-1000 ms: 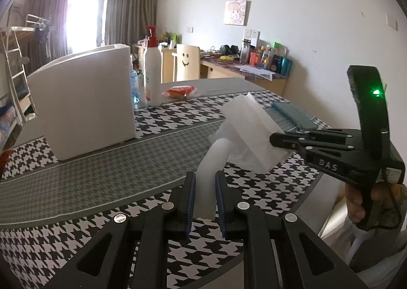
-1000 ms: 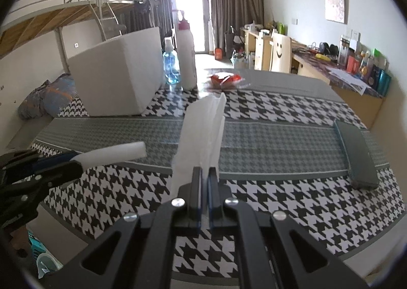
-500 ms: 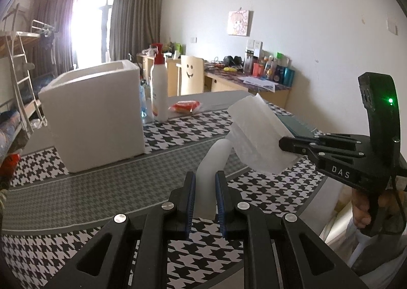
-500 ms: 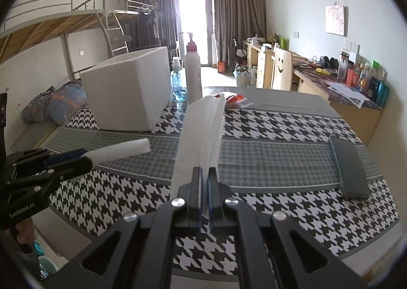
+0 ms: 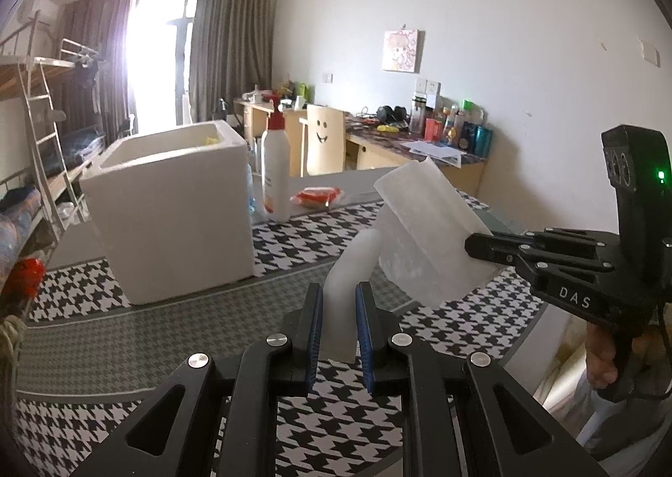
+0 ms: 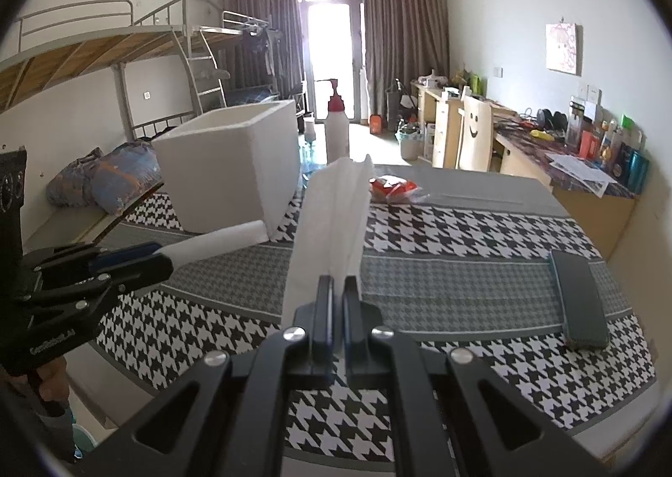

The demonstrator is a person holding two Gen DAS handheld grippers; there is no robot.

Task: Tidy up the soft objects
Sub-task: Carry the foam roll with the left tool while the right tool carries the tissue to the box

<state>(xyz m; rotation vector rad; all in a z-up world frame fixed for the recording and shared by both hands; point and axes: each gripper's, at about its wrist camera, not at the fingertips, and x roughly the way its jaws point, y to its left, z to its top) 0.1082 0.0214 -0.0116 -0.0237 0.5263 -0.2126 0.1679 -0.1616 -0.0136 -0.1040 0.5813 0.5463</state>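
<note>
My left gripper (image 5: 339, 296) is shut on a white, soft rolled strip (image 5: 350, 267) that sticks forward and up from its blue pads. To its right, my right gripper (image 5: 468, 243) is shut on a folded, translucent white sheet (image 5: 424, 233). Both are held above the houndstooth tablecloth (image 5: 294, 241). In the right wrist view the folded sheet (image 6: 332, 216) stands up from the right gripper (image 6: 338, 288), and the left gripper (image 6: 161, 262) holds the rolled strip (image 6: 218, 241) at the left. The two pieces nearly meet; whether they are joined I cannot tell.
An open white foam box (image 5: 168, 216) stands on the table at the left, with a red-capped pump bottle (image 5: 275, 174) and a red packet (image 5: 317, 196) behind it. A dark flat case (image 6: 579, 300) lies near the table's right edge. A bunk bed and desks line the room.
Both grippers have risen, each still carrying its white piece. The table has sunk in both views, and the foam box's open top now shows.
</note>
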